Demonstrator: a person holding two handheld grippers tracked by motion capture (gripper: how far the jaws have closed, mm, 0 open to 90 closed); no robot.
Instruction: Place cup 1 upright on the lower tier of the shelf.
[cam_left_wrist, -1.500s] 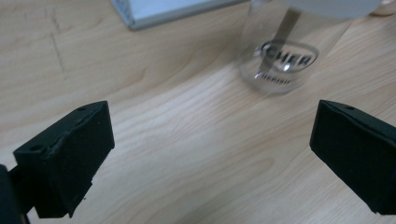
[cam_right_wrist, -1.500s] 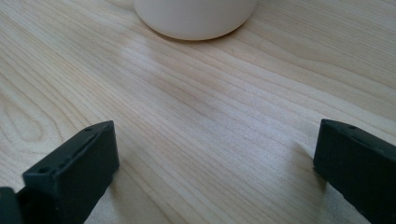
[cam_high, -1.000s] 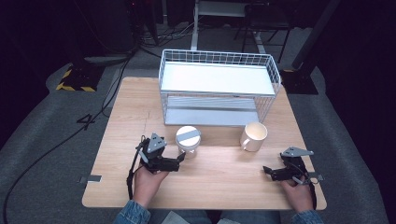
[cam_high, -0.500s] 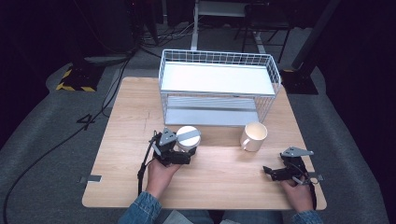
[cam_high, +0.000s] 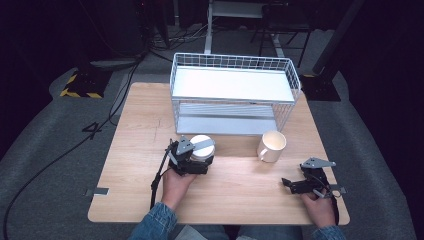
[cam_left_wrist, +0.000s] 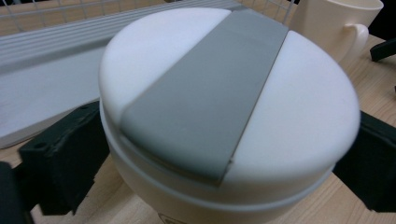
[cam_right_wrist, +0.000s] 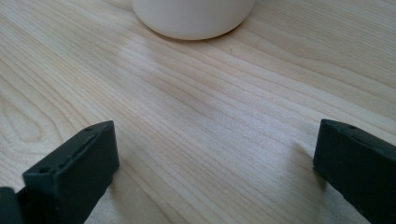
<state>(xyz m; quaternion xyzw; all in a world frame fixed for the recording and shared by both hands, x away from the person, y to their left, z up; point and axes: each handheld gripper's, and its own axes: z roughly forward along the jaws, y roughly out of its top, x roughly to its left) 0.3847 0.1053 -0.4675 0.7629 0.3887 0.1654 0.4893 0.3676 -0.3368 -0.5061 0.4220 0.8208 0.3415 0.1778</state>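
Observation:
A white round container with a grey band across its lid (cam_high: 202, 146) stands on the wooden table (cam_high: 240, 192), in front of the wire rack. My left gripper (cam_high: 199, 159) is open, with one black jaw on each side of the container's body (cam_left_wrist: 229, 93); I cannot tell whether the jaws touch it. A cream mug (cam_high: 271, 145) stands to the right, its handle toward the near left. My right gripper (cam_high: 287, 184) rests low over the table near the front right, open and holding nothing. In the right gripper view, the mug's base (cam_right_wrist: 194, 16) lies ahead of its jaws.
A white wire rack with two shelves (cam_high: 235, 85) takes up the back of the table. The mug (cam_left_wrist: 331, 23) and the rack's lower shelf (cam_left_wrist: 42, 88) lie just beyond the container. Bare wood (cam_right_wrist: 210, 107) lies between the right jaws.
My left gripper has moved forward and to the right until its jaws flank the lidded container. The right gripper, the mug and the container have stayed put.

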